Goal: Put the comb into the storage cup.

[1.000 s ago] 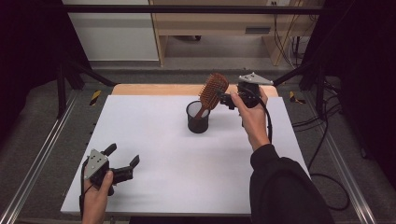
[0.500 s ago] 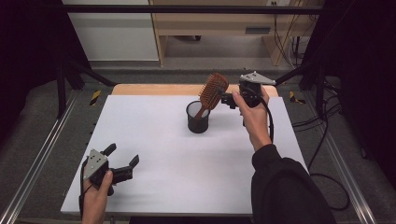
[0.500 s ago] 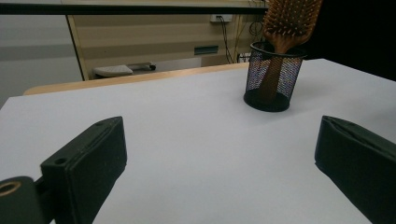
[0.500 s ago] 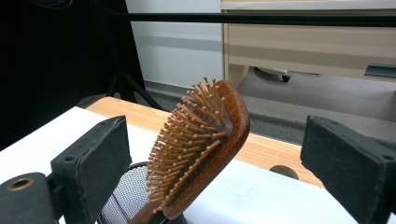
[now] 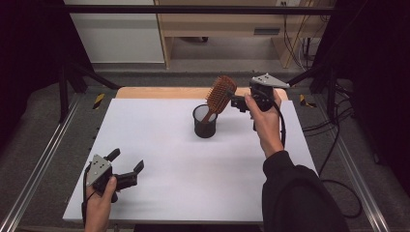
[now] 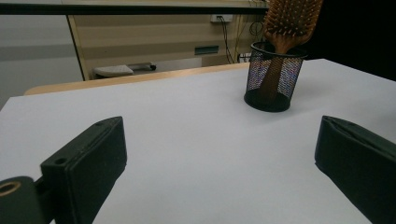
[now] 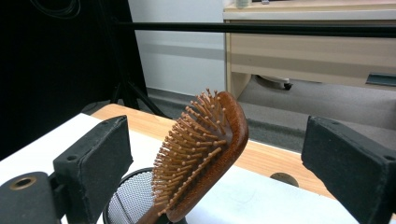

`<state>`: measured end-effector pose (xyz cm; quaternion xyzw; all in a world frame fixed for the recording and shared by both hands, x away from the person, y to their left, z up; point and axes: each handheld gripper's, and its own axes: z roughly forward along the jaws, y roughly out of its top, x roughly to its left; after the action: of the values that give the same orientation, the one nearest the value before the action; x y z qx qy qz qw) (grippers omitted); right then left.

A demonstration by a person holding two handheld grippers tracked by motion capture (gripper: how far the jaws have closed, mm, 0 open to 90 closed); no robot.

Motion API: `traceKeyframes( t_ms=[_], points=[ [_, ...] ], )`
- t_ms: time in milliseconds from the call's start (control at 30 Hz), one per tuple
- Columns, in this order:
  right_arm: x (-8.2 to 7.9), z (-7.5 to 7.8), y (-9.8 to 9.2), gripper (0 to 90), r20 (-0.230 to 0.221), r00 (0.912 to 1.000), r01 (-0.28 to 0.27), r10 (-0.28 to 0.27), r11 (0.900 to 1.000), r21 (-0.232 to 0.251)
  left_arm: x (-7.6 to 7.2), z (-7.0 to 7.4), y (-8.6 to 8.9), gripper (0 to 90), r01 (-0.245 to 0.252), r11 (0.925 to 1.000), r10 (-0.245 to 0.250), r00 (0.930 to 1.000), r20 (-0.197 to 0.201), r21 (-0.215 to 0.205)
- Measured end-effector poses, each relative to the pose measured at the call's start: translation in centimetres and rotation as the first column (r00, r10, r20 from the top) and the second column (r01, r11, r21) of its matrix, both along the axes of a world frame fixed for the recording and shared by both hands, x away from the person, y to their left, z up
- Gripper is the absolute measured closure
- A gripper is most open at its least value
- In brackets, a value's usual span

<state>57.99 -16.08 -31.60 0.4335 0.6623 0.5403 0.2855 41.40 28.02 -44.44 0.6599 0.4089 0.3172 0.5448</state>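
step: hairbrush (image 5: 221,93) stands in mesh cup (image 5: 205,122) | right claw (image 5: 237,102) wide open around brush head, gripping nothing | left claw (image 5: 126,169) open, empty, near-left corner | next: close squarely on head

Hairbrush (image 5: 221,94): reddish-brown wood, bristles the same tone. Cup (image 5: 205,122): black wire mesh, fine grid pattern. Bench (image 5: 159,145): plain white top, pale wood strip along its 12 o'clock edge. Left gripper (image 5: 126,166) and right gripper (image 5: 232,99): black, each with a grey plate. Sleeve (image 5: 297,193): black.
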Motion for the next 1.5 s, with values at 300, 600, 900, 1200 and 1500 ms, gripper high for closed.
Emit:
traceKeyframes(
  t_ms=[300,600,900,1200,1500],
  points=[
    [-0.7,0.5,-0.2,7.0,0.020,0.9997,-0.016,0.016,1.000,0.007,0.0,0.0,0.0,2.1,0.000,1.0000,0.000,1.0000,-0.001,-0.003],
    [-1.4,0.6,-0.4,4.8,0.062,0.9981,-0.010,0.009,1.000,0.022,0.1,0.0,0.1,2.1,-0.003,1.0000,0.003,1.0000,0.001,-0.004],
    [-2.1,0.9,-0.9,3.9,0.127,0.9918,0.007,-0.009,1.000,0.021,0.0,0.1,0.4,2.1,-0.017,0.9998,0.017,0.9998,0.004,-0.009],
    [-2.9,1.2,-1.6,3.2,0.169,0.9855,0.010,-0.013,1.000,0.015,0.0,0.1,0.4,2.1,-0.019,0.9998,0.019,0.9998,0.004,-0.010],
    [-3.9,1.3,-2.7,2.9,0.187,0.9823,0.007,-0.011,1.000,0.024,0.0,0.0,0.5,2.1,-0.015,0.9998,0.015,0.9999,0.002,-0.016]
  ],
)
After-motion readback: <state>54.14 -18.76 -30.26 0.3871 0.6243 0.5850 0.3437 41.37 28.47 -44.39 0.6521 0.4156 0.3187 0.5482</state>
